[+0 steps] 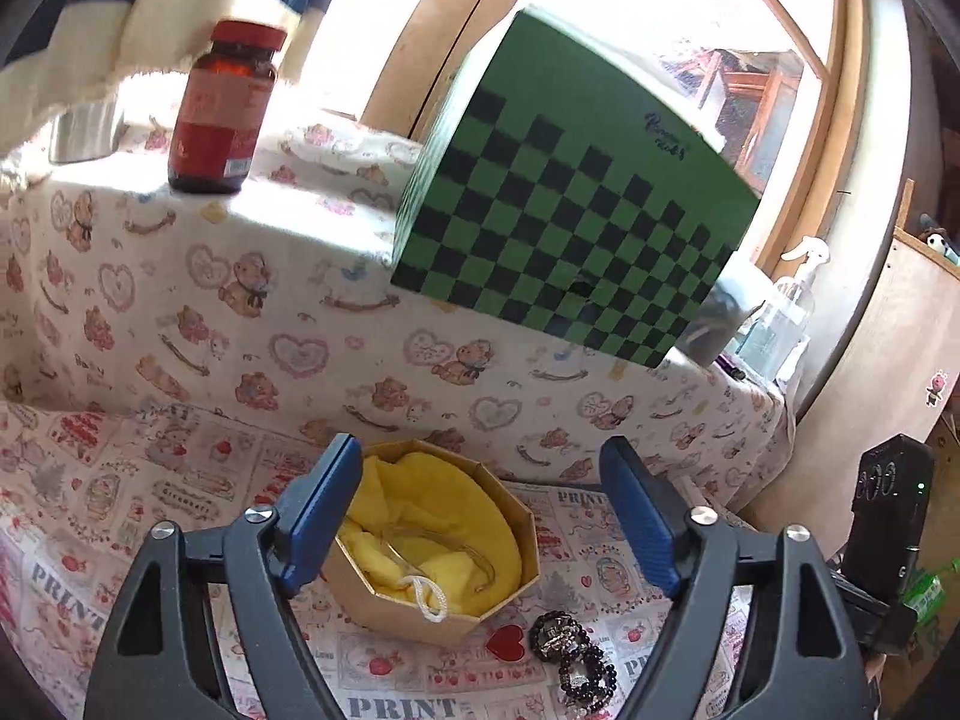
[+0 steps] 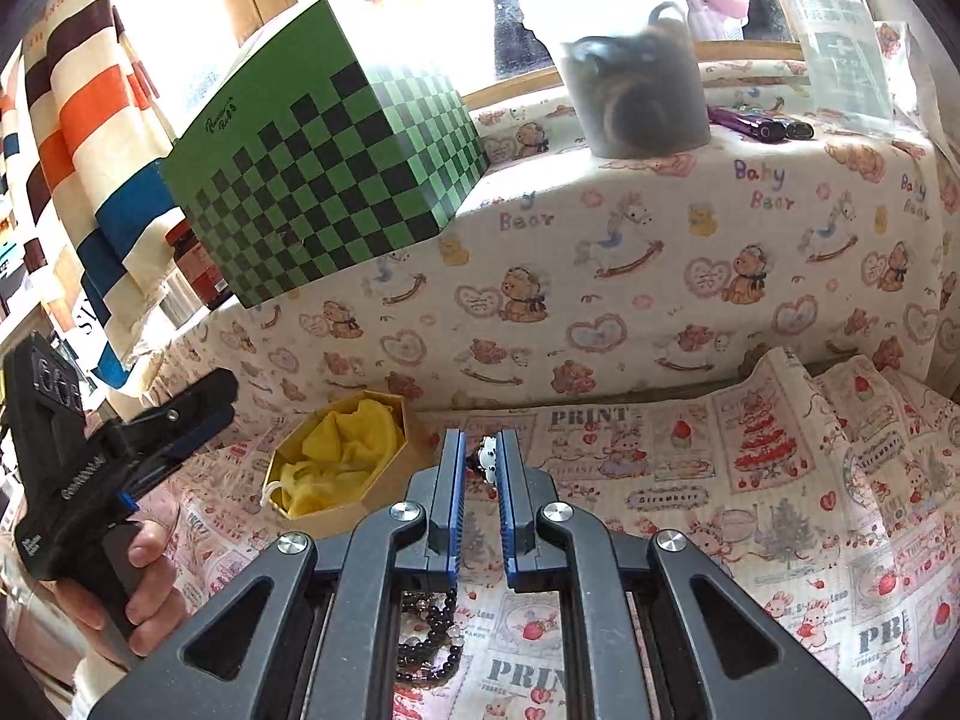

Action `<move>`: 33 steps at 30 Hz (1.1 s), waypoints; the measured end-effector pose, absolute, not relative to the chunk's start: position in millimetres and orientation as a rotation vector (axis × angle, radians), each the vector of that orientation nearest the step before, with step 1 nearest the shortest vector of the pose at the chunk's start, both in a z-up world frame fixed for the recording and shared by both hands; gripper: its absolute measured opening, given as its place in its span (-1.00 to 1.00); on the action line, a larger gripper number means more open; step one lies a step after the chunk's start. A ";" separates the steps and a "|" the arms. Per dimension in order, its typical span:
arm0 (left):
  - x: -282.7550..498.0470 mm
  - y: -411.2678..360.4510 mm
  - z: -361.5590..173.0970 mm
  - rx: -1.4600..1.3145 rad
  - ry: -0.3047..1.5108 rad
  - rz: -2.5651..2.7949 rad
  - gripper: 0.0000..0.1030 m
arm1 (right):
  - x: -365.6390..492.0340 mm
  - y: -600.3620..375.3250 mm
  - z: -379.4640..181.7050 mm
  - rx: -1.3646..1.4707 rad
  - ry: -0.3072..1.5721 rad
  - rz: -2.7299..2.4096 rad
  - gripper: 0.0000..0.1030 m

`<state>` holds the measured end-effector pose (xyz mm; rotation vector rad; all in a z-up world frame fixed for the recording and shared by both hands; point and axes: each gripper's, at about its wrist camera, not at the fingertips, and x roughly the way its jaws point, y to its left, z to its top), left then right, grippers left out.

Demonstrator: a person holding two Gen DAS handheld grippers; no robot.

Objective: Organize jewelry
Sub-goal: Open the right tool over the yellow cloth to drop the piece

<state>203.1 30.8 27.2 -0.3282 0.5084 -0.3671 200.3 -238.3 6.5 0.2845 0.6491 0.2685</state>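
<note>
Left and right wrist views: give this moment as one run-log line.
left gripper: open, empty, above octagonal box | right gripper: shut on black-and-white bead | black bead bracelets: on cloth beside box

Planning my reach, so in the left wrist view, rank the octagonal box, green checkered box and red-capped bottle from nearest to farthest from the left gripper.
1. Octagonal box, between the left gripper's fingers.
2. Green checkered box, up on the ledge, right.
3. Red-capped bottle, ledge's far left.

A home, probably a living room or bedroom corner by a window (image 1: 750,90): a ledge draped in teddy-bear cloth (image 2: 600,276), a medicine bottle (image 1: 225,108), a pump bottle (image 1: 780,312), a striped cloth bag (image 2: 90,138) and a checked gift box (image 1: 570,204).
</note>
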 end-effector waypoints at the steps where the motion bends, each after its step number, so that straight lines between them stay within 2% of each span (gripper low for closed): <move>1: 195.8 31.3 34.6 -0.306 0.491 -0.362 0.70 | 199.1 -236.3 6.2 0.278 0.645 0.274 -0.79; 8: 140.0 41.5 56.8 -0.239 0.410 -0.288 0.86 | 185.8 -214.2 17.9 0.221 0.623 0.353 -0.79; 14: 125.5 45.1 70.1 -0.167 0.371 -0.150 0.98 | 193.9 -188.5 24.0 0.240 0.679 0.439 -0.79; 23: 132.9 78.3 65.3 -0.234 0.349 -0.012 0.99 | 231.8 -138.1 17.0 0.276 0.739 0.442 -0.76; 24: 133.2 81.2 65.7 -0.241 0.351 -0.016 0.99 | 234.1 -134.7 16.4 0.269 0.737 0.439 -0.72; 25: 132.2 84.3 66.5 -0.256 0.347 -0.018 0.99 | 236.2 -132.2 16.8 0.263 0.733 0.440 -0.54; 26: 130.7 87.0 67.3 -0.270 0.341 -0.018 0.99 | 236.5 -130.3 17.7 0.261 0.725 0.440 -0.17; 28: 126.7 89.3 70.2 -0.283 0.325 -0.024 0.99 | 236.6 -130.8 20.5 0.273 0.710 0.422 0.28; 33: 117.2 85.2 78.8 -0.183 0.258 0.031 0.99 | 224.3 -146.8 29.2 0.274 0.703 0.328 0.28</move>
